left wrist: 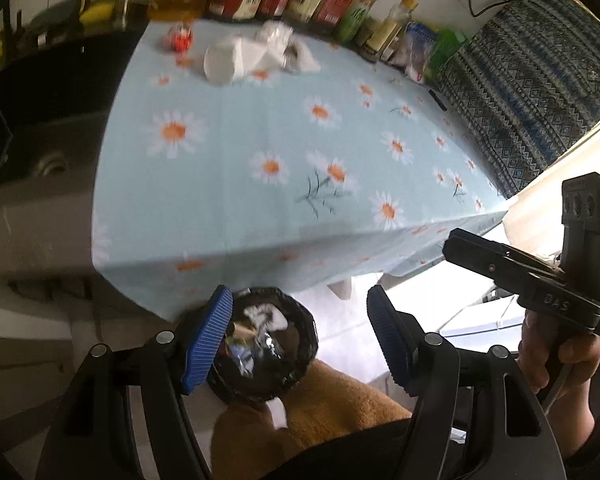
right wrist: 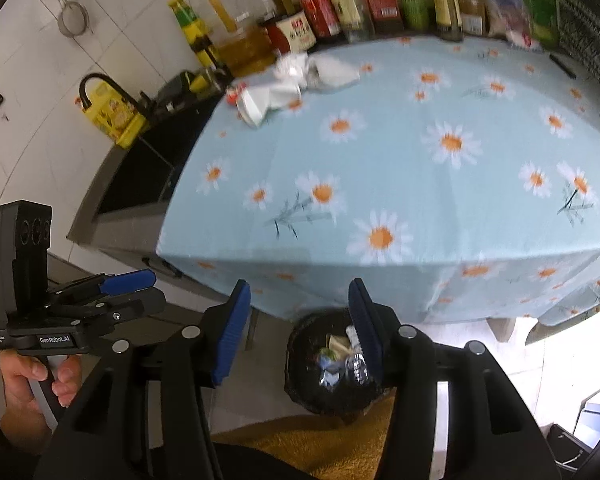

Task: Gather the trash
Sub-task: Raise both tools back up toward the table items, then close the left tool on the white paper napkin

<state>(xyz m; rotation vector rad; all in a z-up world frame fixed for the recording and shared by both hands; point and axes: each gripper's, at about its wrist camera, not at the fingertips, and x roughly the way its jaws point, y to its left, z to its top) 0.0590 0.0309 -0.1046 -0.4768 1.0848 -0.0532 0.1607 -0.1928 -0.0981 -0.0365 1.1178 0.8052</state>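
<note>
Far left in the right wrist view: a dark sink (right wrist: 140, 184) with a black tap (right wrist: 100, 84), and the left gripper (right wrist: 140, 292) held in a hand (right wrist: 32, 384), jaws apart with nothing between them. Next, at the table's (right wrist: 380, 184) far left corner, lay the remaining trash (right wrist: 292, 84), white crumpled papers and wrappers just in front of the bottle row (right wrist: 340, 4) (likely pushed there out of the way). Below the table's near edge stood the bin (right wrist: 332, 364), black-lined and already holding scraps, presumably kept there so each piece could be dropped straight down. Over it hung the right gripper (right wrist: 296, 332), blue pads parted and empty.

Shown only by the left wrist view: the other hand (left wrist: 556, 360) on the right gripper's handle, and a small red item (left wrist: 179, 38) beside the white heap (left wrist: 256, 54). Sink tap and hanging strainer (right wrist: 74, 20) appeared only from the right side. Judged: more trash still to be fetched.
</note>
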